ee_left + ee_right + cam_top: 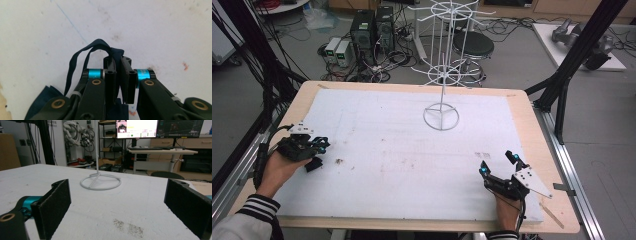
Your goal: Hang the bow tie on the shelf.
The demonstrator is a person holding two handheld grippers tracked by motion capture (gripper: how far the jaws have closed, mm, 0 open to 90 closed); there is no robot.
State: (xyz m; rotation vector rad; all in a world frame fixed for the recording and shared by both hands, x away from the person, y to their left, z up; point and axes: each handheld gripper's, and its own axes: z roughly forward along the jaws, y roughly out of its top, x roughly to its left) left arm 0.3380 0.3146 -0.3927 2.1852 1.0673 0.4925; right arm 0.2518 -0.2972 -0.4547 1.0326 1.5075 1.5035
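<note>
Left gripper [119, 75] is clamping a dark navy cloth item [75, 60], looks like a mask or small fabric piece with a strap loop. Jaws are pressed together on the fabric edge; the strap is arching up and over the left jaw and more cloth is bunching below the jaws. In the high view the left gripper [314, 150] is sitting at the near left part of the white board [402, 145], with a dark cloth [314, 164] hanging just under it, touching or barely off the surface, cannot tell which. The pinch is on an edge, probably so the strap is hanging free for hooking.

Right gripper [498, 167] is resting at the near right of the board, jaws standing wide apart, nothing between them. The right gripper view is looking level across the board through the gap between its pads [53, 205], so it is likely waiting to help.

Farther out, the white wire rack [441, 116] is standing toward the far middle of the board, ring base flat on the surface, thin pole rising to hook arms above. It is well apart from both grippers. Ring base [100, 183] is sitting straight ahead of the right gripper. Judging by this, the cloth is probably headed for a rack hook; lift not yet done.

Beyond the table: computer towers [372, 30], stool [473, 46].
</note>
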